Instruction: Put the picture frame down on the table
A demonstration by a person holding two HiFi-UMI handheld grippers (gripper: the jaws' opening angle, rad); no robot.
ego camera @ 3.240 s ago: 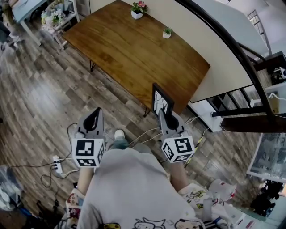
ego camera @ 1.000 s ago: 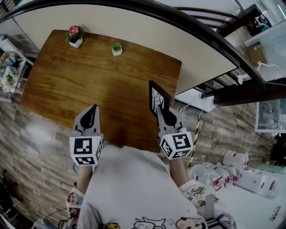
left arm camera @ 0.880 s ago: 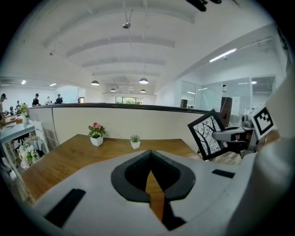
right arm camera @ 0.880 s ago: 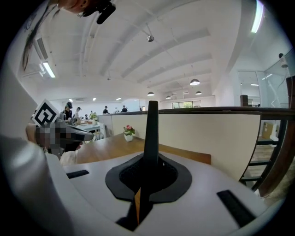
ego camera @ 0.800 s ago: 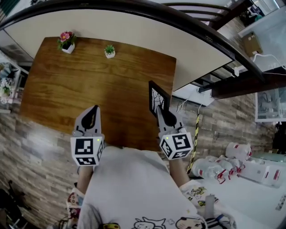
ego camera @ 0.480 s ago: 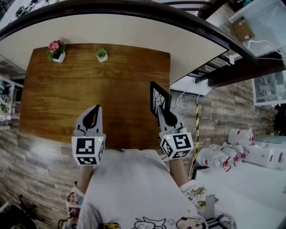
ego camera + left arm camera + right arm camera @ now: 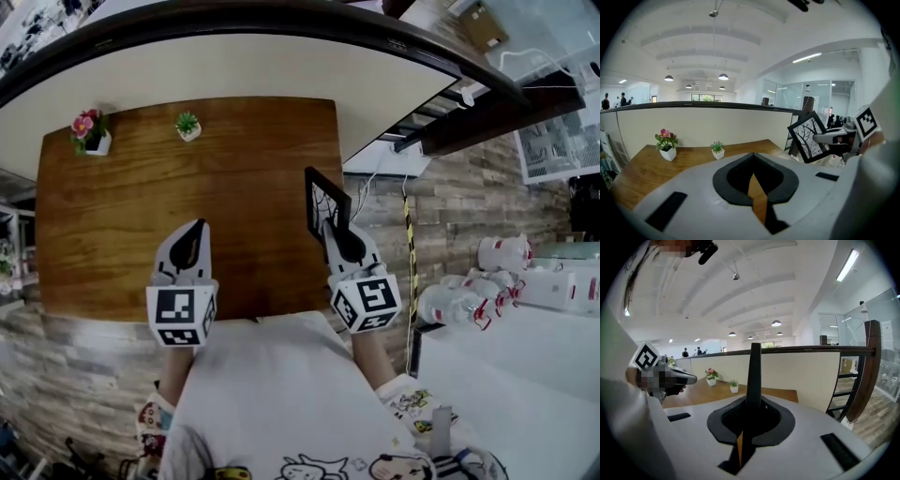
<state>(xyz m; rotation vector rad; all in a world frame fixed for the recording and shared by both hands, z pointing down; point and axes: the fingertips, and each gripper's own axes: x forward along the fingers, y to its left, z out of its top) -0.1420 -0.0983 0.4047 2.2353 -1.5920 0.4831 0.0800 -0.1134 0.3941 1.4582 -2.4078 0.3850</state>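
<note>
Pinching the lower edge of the picture frame [image 7: 326, 201], the right gripper [image 7: 330, 231] held it upright above the table [image 7: 141, 216], near its right corner. The left gripper [image 7: 192, 239] was closed and empty. Stiff, light and possibly glazed, the frame could pivot in that narrow edge hold.

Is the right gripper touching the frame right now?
Touching. In the right gripper view, the right gripper is shut on the frame, whose thin edge stands clamped between the jaws.
</note>
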